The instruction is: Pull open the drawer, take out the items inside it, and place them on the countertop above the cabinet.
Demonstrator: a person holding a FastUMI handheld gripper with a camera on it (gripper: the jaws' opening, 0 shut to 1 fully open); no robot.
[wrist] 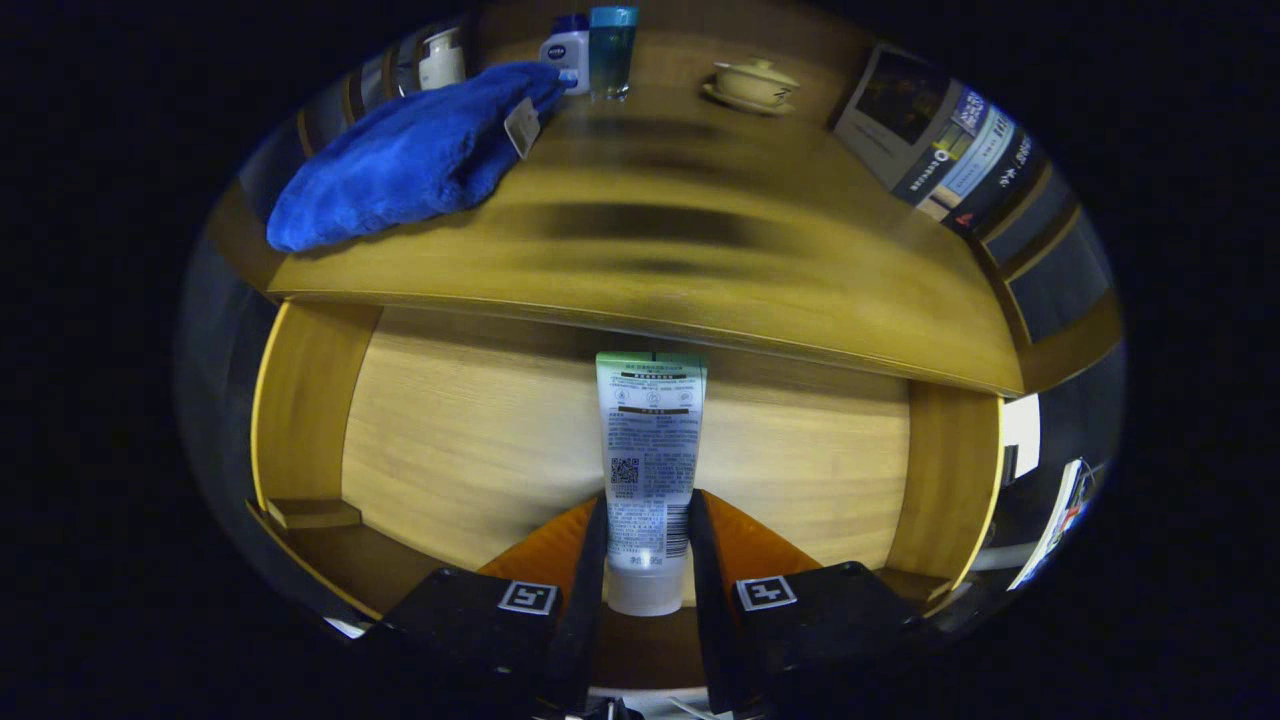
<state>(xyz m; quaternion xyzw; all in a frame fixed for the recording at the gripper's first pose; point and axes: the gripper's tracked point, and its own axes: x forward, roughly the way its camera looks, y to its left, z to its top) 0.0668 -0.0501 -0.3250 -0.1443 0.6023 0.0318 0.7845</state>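
Observation:
A white tube with a green end (650, 450) sticks out forward between my fingers, cap toward me. My gripper (648, 520) is shut on the tube, both fingers pressing its sides, above the open wooden drawer (460, 440). Beyond the tube runs the front edge of the wooden countertop (700, 250). On the countertop, beyond and left of the fingers, lies a blue towel (410, 160).
At the back of the countertop stand a white bottle with a blue cap (566, 50), a blue-green glass bottle (611, 50), a white jar (441, 58) and a lidded teacup on a saucer (755, 84). A framed picture (935, 130) leans at the far right.

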